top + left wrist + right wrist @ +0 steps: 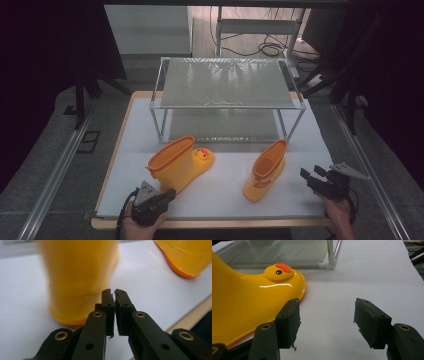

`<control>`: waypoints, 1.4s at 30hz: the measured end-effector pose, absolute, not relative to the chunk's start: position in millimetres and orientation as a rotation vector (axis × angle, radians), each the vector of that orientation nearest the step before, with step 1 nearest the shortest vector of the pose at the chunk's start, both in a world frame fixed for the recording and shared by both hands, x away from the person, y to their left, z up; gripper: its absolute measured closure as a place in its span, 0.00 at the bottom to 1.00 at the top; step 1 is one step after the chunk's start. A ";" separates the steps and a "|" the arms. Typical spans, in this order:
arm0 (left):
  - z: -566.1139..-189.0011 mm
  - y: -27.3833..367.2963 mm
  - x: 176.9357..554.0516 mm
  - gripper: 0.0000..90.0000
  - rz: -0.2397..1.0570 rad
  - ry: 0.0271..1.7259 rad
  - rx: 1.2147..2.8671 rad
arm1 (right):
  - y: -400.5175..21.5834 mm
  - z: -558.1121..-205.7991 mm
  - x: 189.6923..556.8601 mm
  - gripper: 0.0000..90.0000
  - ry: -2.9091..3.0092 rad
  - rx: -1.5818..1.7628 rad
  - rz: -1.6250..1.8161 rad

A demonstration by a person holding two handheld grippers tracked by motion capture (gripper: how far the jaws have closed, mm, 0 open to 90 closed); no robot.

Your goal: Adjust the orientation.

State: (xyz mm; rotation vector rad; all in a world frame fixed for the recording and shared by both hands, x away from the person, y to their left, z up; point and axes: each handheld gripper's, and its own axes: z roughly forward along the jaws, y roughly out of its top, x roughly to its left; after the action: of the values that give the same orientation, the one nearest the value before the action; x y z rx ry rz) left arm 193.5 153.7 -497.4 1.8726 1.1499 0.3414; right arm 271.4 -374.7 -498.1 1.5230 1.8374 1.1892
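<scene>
On your white table, two yellow boots stood; left gripper jaws nearly together, right gripper jaws apart, both empty.

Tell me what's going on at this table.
A person holds a two-jaw gripper in each hand at a white table with two yellow duck boots in front of a metal shelf. The left gripper sits just behind the left boot, jaws nearly together with nothing between them. The right gripper waits with jaws open beside the right boot, not touching it. Neither boot is held, and the shelf has nothing on it.
</scene>
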 end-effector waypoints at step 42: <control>-464.4 64.7 244.0 0.56 -0.062 0.880 2.199 | -381.5 -502.7 270.7 0.41 1.848 1.548 1.168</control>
State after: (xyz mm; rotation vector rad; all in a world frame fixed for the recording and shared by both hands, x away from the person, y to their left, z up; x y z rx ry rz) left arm 244.0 64.7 -464.4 2.1993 0.8799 -0.0615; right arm 270.7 -381.5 -502.7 1.5481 1.8478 1.1683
